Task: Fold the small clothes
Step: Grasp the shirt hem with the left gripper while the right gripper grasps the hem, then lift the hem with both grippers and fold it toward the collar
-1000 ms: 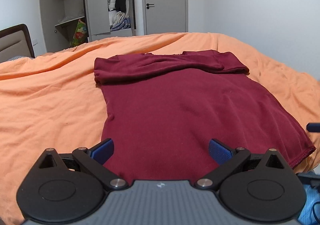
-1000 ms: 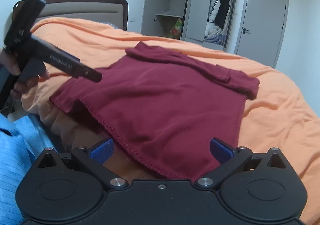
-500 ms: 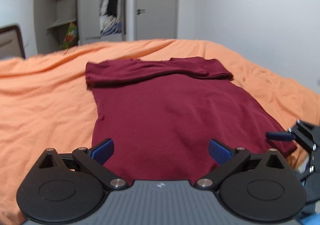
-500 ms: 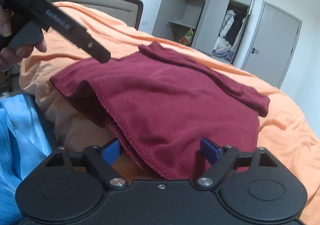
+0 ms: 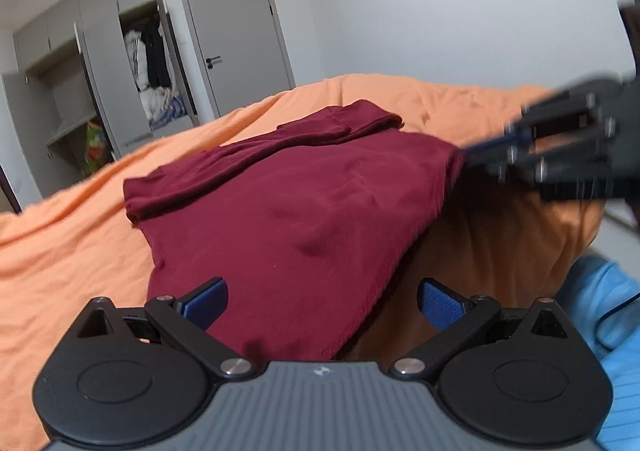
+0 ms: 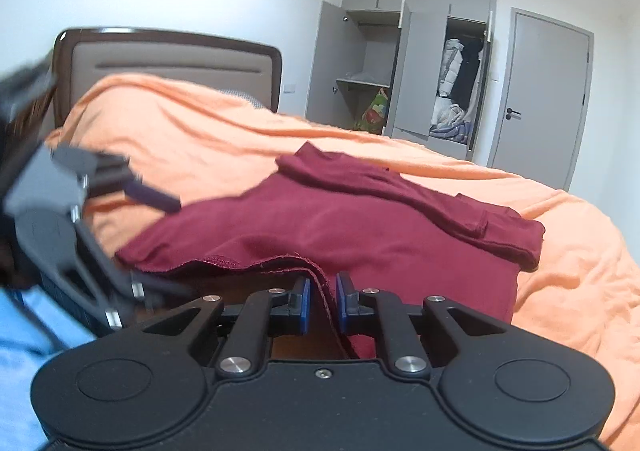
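A maroon shirt (image 5: pixel 300 203) lies flat on the orange bedspread (image 5: pixel 60 251), its sleeves folded in across the far end. My right gripper (image 6: pixel 322 303) is shut on the shirt's near hem (image 6: pixel 280 261) and holds that corner a little off the bed. In the left wrist view the same gripper (image 5: pixel 468 157) shows blurred at the right, pinching the raised corner. My left gripper (image 5: pixel 320 303) is open, with the other near corner of the shirt lying between its blue pads (image 5: pixel 204 301).
An open grey wardrobe (image 6: pixel 400 71) with clothes inside and a shut door (image 6: pixel 540 99) stand beyond the bed. A padded headboard (image 6: pixel 172 59) is at the left. The person's blue garment (image 5: pixel 600 311) hangs at the bed's near edge.
My right gripper has shut on the hem and lifted that corner. My left gripper stays open and has swung its view leftward; both views are blurred by motion.
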A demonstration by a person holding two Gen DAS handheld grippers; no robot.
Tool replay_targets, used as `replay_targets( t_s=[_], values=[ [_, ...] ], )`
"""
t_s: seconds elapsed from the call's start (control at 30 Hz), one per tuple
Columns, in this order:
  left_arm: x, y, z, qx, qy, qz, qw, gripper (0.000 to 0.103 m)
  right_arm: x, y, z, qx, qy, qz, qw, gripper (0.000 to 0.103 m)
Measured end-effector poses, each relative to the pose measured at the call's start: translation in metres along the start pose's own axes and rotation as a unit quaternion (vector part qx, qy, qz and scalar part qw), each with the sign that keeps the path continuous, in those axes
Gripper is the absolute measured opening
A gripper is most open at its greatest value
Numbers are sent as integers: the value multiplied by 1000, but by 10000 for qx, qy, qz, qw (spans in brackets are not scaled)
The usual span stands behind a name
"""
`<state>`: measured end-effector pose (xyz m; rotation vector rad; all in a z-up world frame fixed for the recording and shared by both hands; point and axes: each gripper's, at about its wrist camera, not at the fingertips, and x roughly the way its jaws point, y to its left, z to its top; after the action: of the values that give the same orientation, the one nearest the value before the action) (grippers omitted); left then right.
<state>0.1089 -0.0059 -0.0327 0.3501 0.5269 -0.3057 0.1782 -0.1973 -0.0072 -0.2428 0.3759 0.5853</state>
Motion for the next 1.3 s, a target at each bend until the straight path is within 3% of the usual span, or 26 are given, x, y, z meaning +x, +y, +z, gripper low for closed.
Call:
replay_targets(
  t_s=[0.07,0.17,0.27,0.33,0.4,0.5,0.57,0.7,0.83,0.9,0.97,1.03,1.17,1.3],
  values=[
    [2,-5,-2,212,-47,101,9997,102,0,-4,5,70,-22,-28,10000,11],
    [2,-5,-8,470,-33,358,9982,88,-2,-7,8,143,-63,-70,9999,9],
    [-1,4,-15,526,38,617,9967,64,-4,-9,8,216,-68,-124,9997,8],
    [-5,15,-18,452,53,694,9966,34,-5,-9,7,230,-41,-134,9996,8],
    [-10,24,-20,395,48,864,9955,15,-4,-8,4,230,17,-125,9997,8],
    [-17,34,-19,341,-95,1052,9938,6,-3,-3,-3,203,157,-132,9996,17],
    [-21,38,-14,269,-206,1147,9928,6,-2,2,-11,176,293,-185,9992,34],
    [-26,44,-5,250,-395,1217,9915,6,3,12,-31,-32,633,-395,9972,41],
    [-27,46,1,397,-507,1268,9898,6,0,18,-50,-489,810,-940,9911,44],
    [-28,47,1,440,-498,1298,9893,6,-5,15,-56,-575,872,-1151,9878,37],
    [-30,43,-2,464,-436,1364,9886,6,-9,6,-60,-549,926,-1299,9857,10],
    [-29,42,-2,468,-348,1368,9889,5,-16,-2,-58,-437,860,-1359,9860,5],
    [-39,44,2,381,-487,1360,9888,5,-28,-16,-37,-74,630,-1397,9882,5],
    [-56,63,17,-153,-745,1178,9901,5,-40,-28,-8,280,314,-1414,9891,4]
  ],
)
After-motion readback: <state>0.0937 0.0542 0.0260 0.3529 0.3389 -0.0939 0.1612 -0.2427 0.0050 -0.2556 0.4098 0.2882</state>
